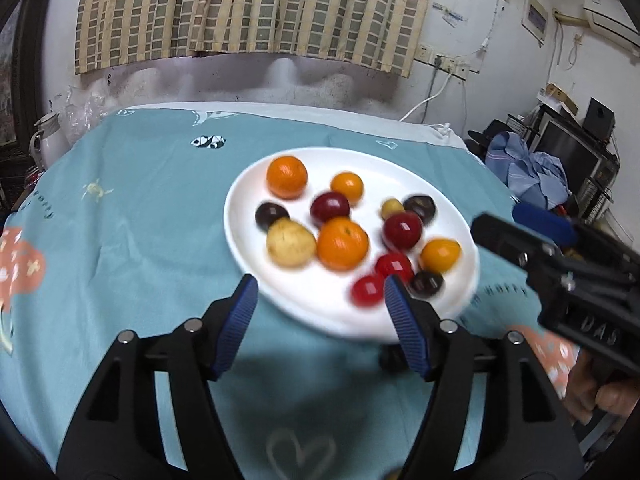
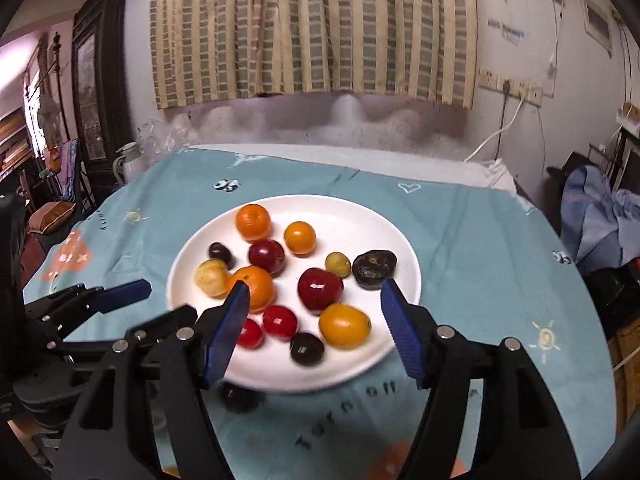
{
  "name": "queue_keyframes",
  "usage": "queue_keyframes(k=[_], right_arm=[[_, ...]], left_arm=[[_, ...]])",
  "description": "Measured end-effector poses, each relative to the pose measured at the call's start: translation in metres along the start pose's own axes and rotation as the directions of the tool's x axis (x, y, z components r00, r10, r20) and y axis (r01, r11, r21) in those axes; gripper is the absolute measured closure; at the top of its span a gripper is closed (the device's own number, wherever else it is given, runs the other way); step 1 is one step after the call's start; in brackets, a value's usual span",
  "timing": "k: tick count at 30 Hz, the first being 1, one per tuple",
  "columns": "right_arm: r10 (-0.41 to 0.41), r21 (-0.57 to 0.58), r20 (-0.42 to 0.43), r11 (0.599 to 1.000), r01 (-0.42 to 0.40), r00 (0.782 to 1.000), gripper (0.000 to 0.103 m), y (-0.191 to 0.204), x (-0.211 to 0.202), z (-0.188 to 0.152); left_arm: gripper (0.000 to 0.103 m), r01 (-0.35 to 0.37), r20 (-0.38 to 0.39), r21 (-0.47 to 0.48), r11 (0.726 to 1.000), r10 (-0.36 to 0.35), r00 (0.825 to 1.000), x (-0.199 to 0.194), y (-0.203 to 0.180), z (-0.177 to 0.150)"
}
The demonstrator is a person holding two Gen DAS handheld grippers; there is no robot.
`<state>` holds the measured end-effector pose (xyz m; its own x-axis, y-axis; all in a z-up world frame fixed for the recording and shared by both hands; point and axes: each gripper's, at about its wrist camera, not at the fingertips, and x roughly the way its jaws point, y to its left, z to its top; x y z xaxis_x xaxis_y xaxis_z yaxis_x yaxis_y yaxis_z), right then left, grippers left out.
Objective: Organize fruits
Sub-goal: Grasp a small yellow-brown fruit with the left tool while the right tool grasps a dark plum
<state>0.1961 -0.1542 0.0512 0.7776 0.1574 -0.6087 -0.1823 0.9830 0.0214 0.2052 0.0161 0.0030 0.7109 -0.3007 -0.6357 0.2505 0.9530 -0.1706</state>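
A white plate (image 1: 316,308) (image 2: 384,236) on the teal tablecloth holds several fruits: oranges (image 1: 342,243) (image 2: 253,221), red plums (image 1: 402,230) (image 2: 320,289), dark plums (image 1: 272,215) (image 2: 373,269) and yellowish fruits (image 1: 290,242) (image 2: 211,277). One dark fruit (image 2: 238,396) lies on the cloth just off the plate's near rim. My left gripper (image 1: 320,296) is open and empty over the plate's near edge. My right gripper (image 2: 314,300) is open and empty above the near fruits. Each gripper shows in the other's view, the right one (image 1: 568,276) and the left one (image 2: 80,300).
The teal tablecloth (image 1: 132,208) (image 2: 480,240) covers a round table. A white kettle (image 1: 48,136) (image 2: 128,160) stands off its far left edge. Blue clothes (image 1: 528,168) (image 2: 600,208) lie on furniture at the right. A curtain and wall stand behind the table.
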Motion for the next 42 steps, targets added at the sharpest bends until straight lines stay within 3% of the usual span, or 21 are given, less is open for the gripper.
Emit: queue_keyframes(k=[4,8,14,18,23,27,35,39,42], right_arm=[[-0.011,-0.034,0.016,0.999,0.011,1.000,0.035,0.007,-0.024,-0.021],[-0.044,-0.048,0.019,0.998,0.045,0.999,0.035,0.006,-0.042,-0.052],[-0.043,-0.070,0.024,0.997,0.045,0.999,0.032,0.008,-0.059,-0.080],[-0.035,-0.092,0.019,0.995,0.036,0.999,0.032,0.012,-0.057,-0.078],[-0.034,-0.108,0.003,0.994,0.035,0.999,0.032,0.017,-0.053,-0.080],[-0.028,-0.105,-0.007,0.994,0.027,1.000,0.032,0.019,-0.052,-0.081],[-0.027,-0.103,-0.014,0.994,0.025,1.000,0.032,0.019,-0.050,-0.082],[-0.009,-0.097,-0.029,0.995,0.006,1.000,0.032,0.020,-0.046,-0.086],[0.019,-0.072,-0.043,0.997,-0.022,0.999,0.032,0.018,-0.044,-0.087]], left_arm=[[0.026,0.012,-0.004,0.076,0.997,-0.012,1.000,-0.035,-0.021,-0.040],[0.025,0.017,-0.018,0.189,0.982,-0.014,1.000,-0.057,-0.046,-0.079],[0.025,0.028,-0.066,0.268,0.963,-0.011,0.998,-0.054,-0.065,-0.098],[0.026,0.050,-0.138,0.269,0.962,-0.013,0.990,-0.039,-0.066,-0.103],[0.037,0.098,-0.207,0.223,0.970,-0.051,0.977,-0.025,-0.061,-0.102],[0.043,0.117,-0.209,0.166,0.979,-0.081,0.975,-0.022,-0.054,-0.099],[0.043,0.131,-0.205,0.134,0.982,-0.102,0.974,-0.015,-0.054,-0.091],[0.062,0.130,-0.200,0.107,0.986,-0.107,0.974,-0.013,-0.049,-0.089],[0.067,0.138,-0.199,0.088,0.987,-0.119,0.973,-0.013,-0.045,-0.088]])
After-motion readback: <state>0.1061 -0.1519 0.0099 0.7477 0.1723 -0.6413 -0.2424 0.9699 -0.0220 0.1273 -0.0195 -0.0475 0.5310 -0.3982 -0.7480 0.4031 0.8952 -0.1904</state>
